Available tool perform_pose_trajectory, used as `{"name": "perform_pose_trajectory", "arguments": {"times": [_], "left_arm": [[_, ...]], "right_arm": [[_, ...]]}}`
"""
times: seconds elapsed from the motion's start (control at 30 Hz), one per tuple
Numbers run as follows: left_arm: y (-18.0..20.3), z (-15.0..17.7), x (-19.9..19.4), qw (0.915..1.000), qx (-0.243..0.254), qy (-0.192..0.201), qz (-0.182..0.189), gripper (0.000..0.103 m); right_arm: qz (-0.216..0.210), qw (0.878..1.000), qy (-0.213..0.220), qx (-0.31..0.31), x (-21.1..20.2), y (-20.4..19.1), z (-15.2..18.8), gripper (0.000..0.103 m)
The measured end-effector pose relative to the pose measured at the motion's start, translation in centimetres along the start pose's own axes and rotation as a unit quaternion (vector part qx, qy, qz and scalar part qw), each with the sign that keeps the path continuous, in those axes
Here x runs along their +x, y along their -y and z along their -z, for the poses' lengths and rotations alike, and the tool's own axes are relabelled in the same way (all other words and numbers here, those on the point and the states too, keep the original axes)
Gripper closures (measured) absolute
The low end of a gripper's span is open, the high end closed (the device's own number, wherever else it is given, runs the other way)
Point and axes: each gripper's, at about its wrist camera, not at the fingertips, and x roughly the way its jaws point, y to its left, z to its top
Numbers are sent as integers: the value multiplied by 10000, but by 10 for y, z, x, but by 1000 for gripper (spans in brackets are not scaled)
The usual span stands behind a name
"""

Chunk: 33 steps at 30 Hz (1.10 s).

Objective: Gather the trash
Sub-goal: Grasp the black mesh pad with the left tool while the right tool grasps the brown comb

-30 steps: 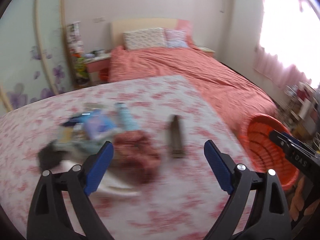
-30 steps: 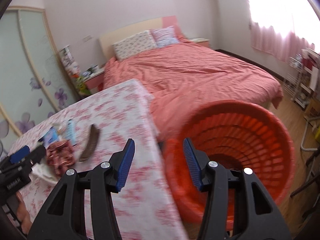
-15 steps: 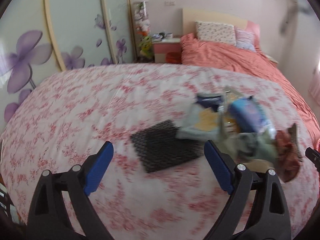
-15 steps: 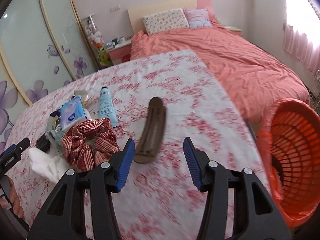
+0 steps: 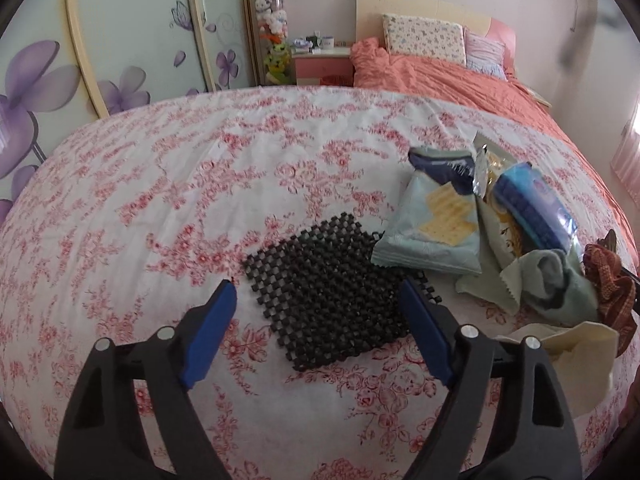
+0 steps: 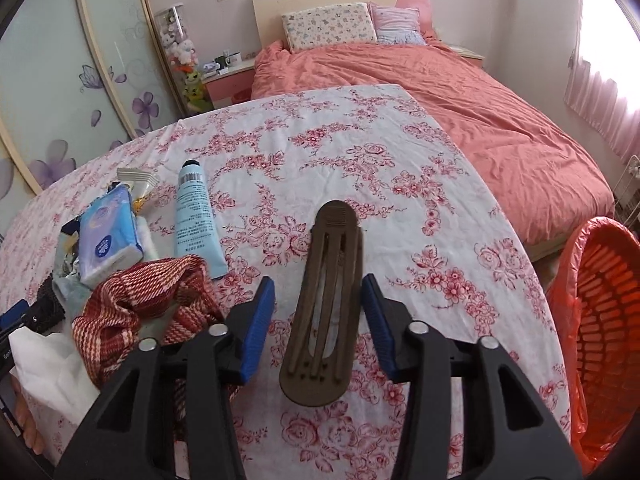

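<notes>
**Black mat and brown clip sit between spread jaws**

Black and perforated, a rubber mat (image 5: pixel 326 294) lies flat on the rose-printed tablecloth (image 5: pixel 160 184), framed by the left gripper (image 5: pixel 318 298). Its jaws have just been closing but are spread wide, and the blue pads (image 5: pixel 208 334) do not press on the mat, though the right-hand pad overlaps its near corner. Just right of the mat is a heap of litter: a pale cracker packet (image 5: pixel 434 224) touching the mat's far corner, a blue tissue pack (image 5: pixel 532 204), a grey sock (image 5: pixel 560 284) and a white tissue (image 5: pixel 576 344).

From the right wrist, the same heap sits at the left edge, with a red checked cloth (image 6: pixel 140 304) and a light blue tube (image 6: pixel 196 216) beside it. The right gripper (image 6: pixel 318 306) hovers over a long brown clip (image 6: pixel 328 300) lying on the cloth; its jaws have just been closing and stand either side of the clip, a gap showing at each pad. An orange basket (image 6: pixel 600 320) stands off the table's right edge. A pink bed (image 6: pixel 460 92) lies beyond.
</notes>
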Motion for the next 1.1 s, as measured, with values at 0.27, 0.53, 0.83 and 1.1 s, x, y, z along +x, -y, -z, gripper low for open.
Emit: {"name": "perform_pose_trajectory", "arguments": {"times": [0.27, 0.53, 0.83, 1.1], "left_arm": [[4, 7, 0, 10000, -22, -51, 44, 18], [5, 11, -3, 9996, -83, -38, 279, 31], [5, 12, -4, 9996, -119, -56, 253, 28], [16, 11, -10, 9985, 297, -56, 465, 66]], "right_arm": [[-16, 10000, 19, 79, -1, 2, 0, 60], [-13, 10000, 2, 40, 0, 3, 1, 61], [159, 9998, -30, -87, 3, -2, 0, 61], [52, 9998, -20, -185, 2, -2, 1, 69]]}}
